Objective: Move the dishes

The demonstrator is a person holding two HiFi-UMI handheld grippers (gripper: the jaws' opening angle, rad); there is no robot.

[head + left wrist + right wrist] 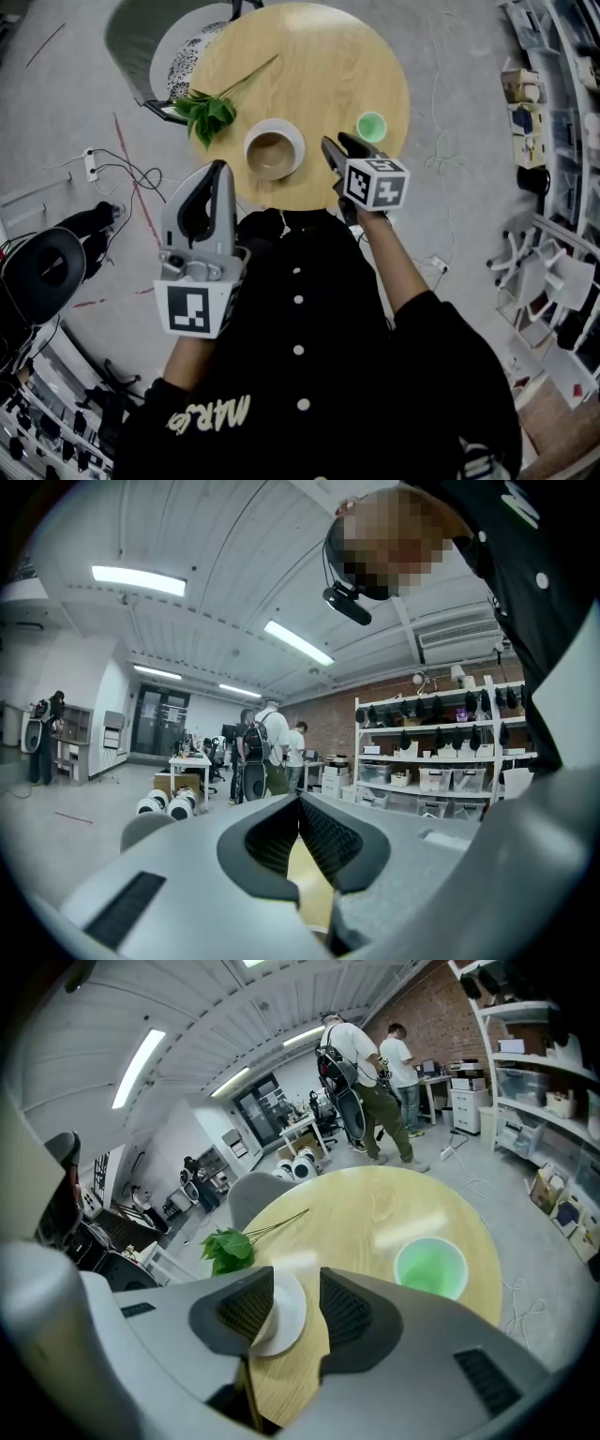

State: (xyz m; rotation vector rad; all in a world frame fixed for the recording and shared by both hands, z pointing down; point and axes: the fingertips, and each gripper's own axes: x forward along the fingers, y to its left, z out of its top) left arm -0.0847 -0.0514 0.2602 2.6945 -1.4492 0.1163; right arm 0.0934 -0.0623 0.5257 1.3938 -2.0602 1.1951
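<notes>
Head view: your right gripper [345, 148] hangs over the near edge of the round wooden table [319, 56], tilted down, jaws well apart and nothing in them. Right gripper view: the white bowl [286, 1313] shows in the gap between the jaws but lies beyond the tips, untouched. That reads as lining up on its rim; a judgement only.

The bowl sits near the table's edge closest to you, brownish inside. The green cup [371, 126] stands just to its right, apart from it. On the other side a leafy sprig [208, 112] lies with its stem running toward the table's middle. Neither dish has been lifted.

Your left gripper [217, 171] is off the table at your left, roughly level. Its jaw tips are together and hold nothing. It looks parked to leave the right side room.

Surface: pale wood grain, otherwise bare, light glare. A grey chair [141, 42] with a patterned seat is tucked in at the far side.

Room: grey concrete floor, loose cables [131, 173], shelving [553, 103] along your right. The gripper views show a workshop with people standing far off, strip lights and a brick wall.
</notes>
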